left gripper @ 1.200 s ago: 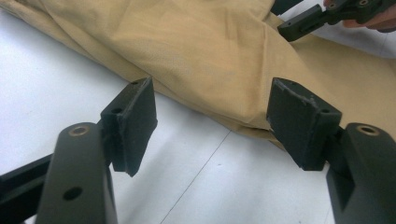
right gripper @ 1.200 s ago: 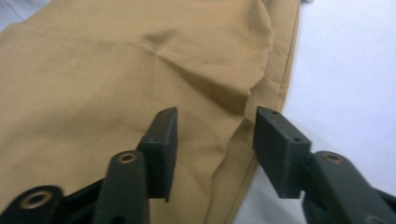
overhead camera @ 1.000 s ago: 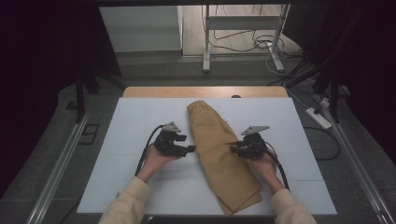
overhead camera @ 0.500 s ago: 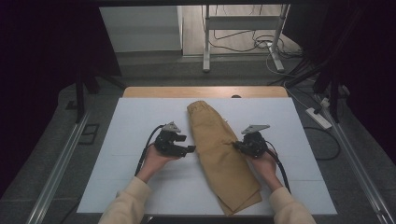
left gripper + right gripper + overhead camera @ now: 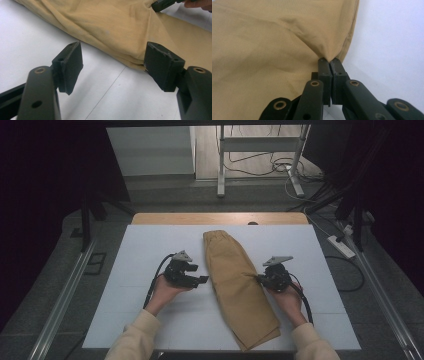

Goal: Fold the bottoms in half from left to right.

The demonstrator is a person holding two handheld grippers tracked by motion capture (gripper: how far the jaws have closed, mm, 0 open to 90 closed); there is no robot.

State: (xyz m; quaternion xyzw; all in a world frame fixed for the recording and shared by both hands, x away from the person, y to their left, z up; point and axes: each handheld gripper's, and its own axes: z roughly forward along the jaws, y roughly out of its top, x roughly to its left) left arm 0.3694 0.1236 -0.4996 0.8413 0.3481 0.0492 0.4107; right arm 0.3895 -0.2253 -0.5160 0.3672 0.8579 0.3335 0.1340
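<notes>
Trousers [image 5: 239, 287], tan, folded lengthwise, run from frame centre to lower right on the white worktop [image 5: 150, 245]. Right tool [image 5: 261, 279] is pinching their right edge, having just closed on it. Left tool [image 5: 204, 280] is spread, cloth edge just right of its tips.

Trousers [image 5: 237, 285] lie on table [image 5: 150, 245], apparently between both grippers.
</notes>
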